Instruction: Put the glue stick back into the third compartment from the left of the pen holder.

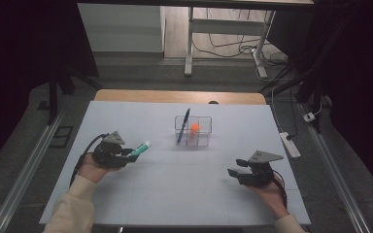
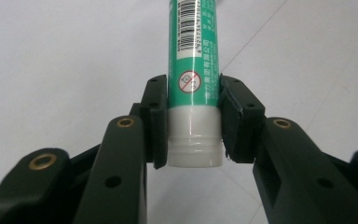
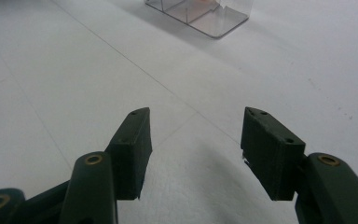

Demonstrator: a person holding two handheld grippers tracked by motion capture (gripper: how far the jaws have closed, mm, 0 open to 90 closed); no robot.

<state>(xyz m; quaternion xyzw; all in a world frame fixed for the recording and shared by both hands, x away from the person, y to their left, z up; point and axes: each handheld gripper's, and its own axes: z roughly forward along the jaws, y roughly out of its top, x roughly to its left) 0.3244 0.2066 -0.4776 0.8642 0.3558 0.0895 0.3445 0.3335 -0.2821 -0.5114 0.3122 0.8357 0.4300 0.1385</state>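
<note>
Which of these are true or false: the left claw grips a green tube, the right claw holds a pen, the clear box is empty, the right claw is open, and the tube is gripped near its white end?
1. The left claw grips a green tube. True.
2. The right claw holds a pen. False: nothing is between its jaws; the blue pen stands in the clear box.
3. The clear box is empty. False: it holds the pen and something orange.
4. The right claw is open. True.
5. The tube is gripped near its white end. True.
</note>
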